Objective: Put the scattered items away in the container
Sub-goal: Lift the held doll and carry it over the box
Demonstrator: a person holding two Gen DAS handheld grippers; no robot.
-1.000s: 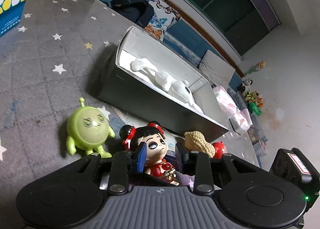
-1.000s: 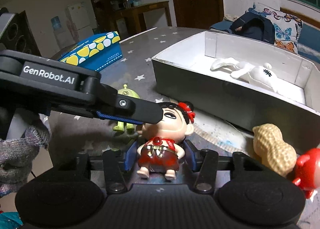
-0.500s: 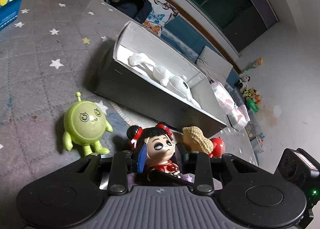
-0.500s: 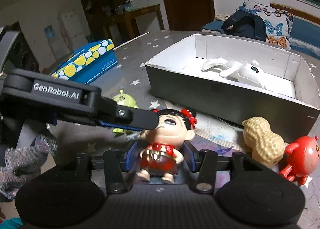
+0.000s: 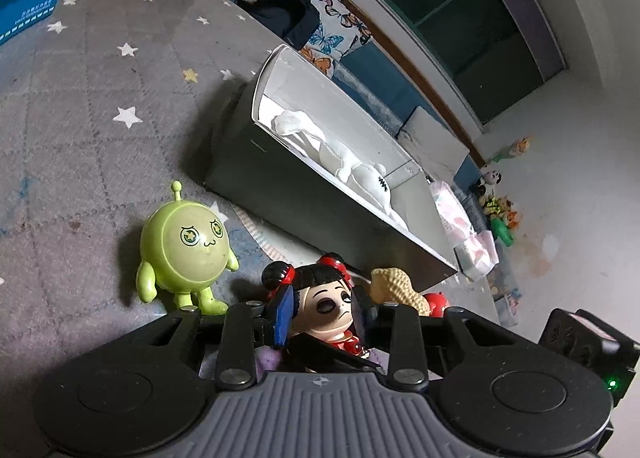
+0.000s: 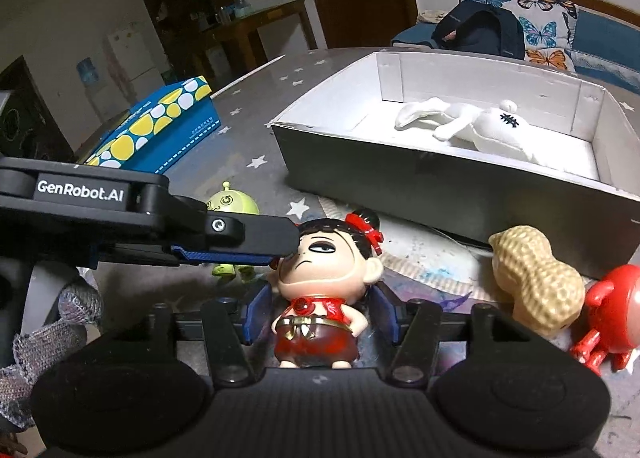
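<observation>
- Scattered toys sit on the grey star-patterned tablecloth [image 5: 80, 146] in front of the white box [image 6: 420, 174]: a red-dressed doll [image 6: 320, 290], a green alien toy [image 5: 186, 248], a peanut toy [image 6: 534, 282] and a red figure [image 6: 612, 310].
- Inside the box lies only a white rabbit doll [image 6: 476, 128], stretched along the floor of the box.
- Compared with a second ago, the right gripper [image 6: 320, 316] has spread — gaps now show between its blue pads and the doll's body, where earlier they hugged the waist. Its jaws are opening, with the doll between them but not pressed.
- The left gripper [image 5: 322, 314] is clamped on the doll's head from the side; its jaws have eased apart only slightly, and the pads still touch hair and cheek.
- The doll stands upright at much the same spot near the front wall of the box, as before.
- The right wrist view alone shows the left gripper's black finger [image 6: 240, 234] reaching across to the doll's head, a grey knitted sleeve [image 6: 48, 322] at the left edge, and the blue-and-yellow carton [image 6: 160, 130] behind.
- The left wrist view alone shows the alien toy's face clearly — and, on the floor beyond the table, a cluster of small toys [image 5: 500, 210].
</observation>
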